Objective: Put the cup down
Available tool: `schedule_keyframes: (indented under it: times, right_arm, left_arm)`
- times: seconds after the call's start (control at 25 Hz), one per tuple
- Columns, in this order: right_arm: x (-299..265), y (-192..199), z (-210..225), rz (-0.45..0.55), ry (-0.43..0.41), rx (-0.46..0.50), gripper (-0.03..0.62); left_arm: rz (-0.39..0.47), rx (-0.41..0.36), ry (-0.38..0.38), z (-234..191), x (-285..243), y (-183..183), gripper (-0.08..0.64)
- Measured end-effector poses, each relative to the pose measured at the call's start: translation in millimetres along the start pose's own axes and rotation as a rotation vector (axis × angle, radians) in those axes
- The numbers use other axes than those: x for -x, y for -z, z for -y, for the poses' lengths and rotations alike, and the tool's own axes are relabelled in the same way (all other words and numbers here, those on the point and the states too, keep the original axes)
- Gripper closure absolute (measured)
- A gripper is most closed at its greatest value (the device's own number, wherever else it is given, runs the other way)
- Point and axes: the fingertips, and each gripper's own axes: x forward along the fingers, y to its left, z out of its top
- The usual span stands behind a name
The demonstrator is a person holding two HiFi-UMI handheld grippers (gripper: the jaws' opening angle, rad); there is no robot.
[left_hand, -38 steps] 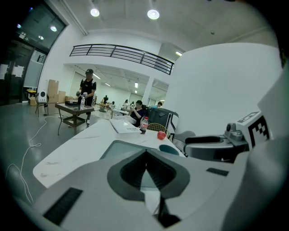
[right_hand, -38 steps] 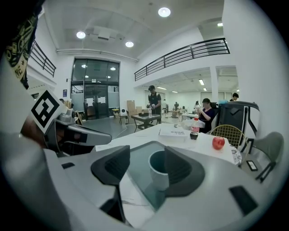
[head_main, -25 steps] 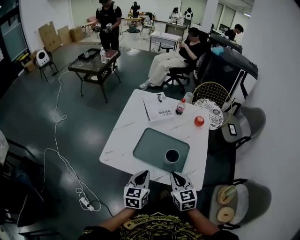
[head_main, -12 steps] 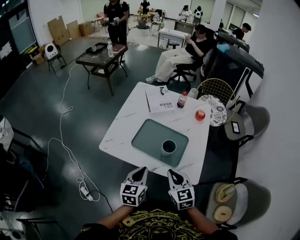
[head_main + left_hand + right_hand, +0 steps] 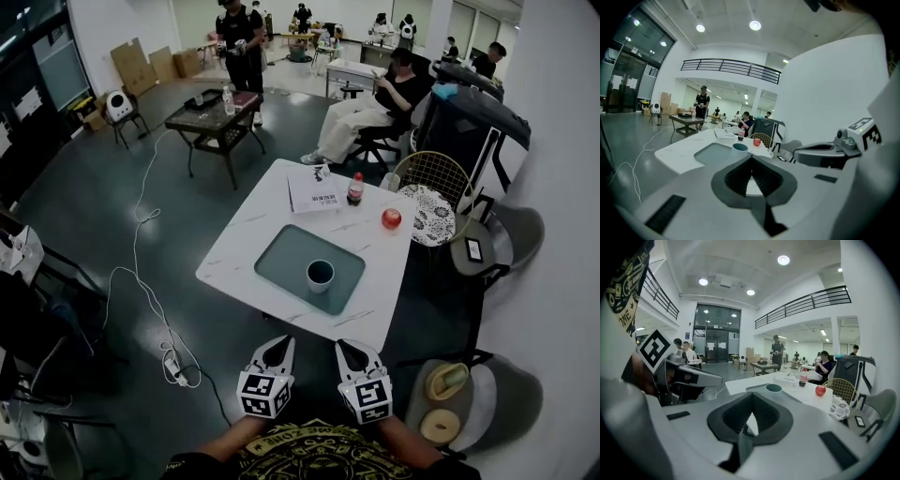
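Observation:
A pale green cup (image 5: 320, 275) stands upright on a teal tray (image 5: 281, 258) on the white marble table (image 5: 239, 253). Nothing holds it. Both grippers hang side by side close to my body, short of the table's near edge. My left gripper (image 5: 279, 347) is shut and empty, and so is my right gripper (image 5: 345, 348). In the left gripper view the cup (image 5: 739, 147) shows beyond the closed jaw tips (image 5: 751, 165). The right gripper view has the cup (image 5: 773, 388) ahead of its closed tips (image 5: 751, 412).
On the table's far side lie a booklet (image 5: 314, 194), a cola bottle (image 5: 355, 189) and a red apple (image 5: 391, 218). A gold wire chair (image 5: 433, 183) and a grey stool (image 5: 469, 403) stand at the right. A white cable (image 5: 141, 272) runs over the floor at left.
The table with the cup has drawn further away from the grippers as the view backs off. Both grippers stay shut and side by side.

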Motion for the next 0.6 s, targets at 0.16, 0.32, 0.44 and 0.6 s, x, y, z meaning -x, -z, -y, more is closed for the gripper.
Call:
schedule_keyframes:
  times: [0.16,0.32,0.44,0.6]
  right_arm:
    - [24,6,-3,0.000,-0.048,0.008,0.586]
    - [37,14,-24,0.007,-0.128,0.028,0.586]
    - [47,14,-40,0.023,-0.188,0.041,0.586]
    - [67,15,-58,0.026,-0.242,0.037,0.586]
  left_arm:
    - [0.035,-0.001,-0.044,26,27,1,0.551]
    - [0.055,-0.005,-0.117,37,63,16,0.551]
    - [0.048,0.011,-0.170,40,86,33,0.551]
    - [0.025,0.023,-0.218,44,109,47,0.551]
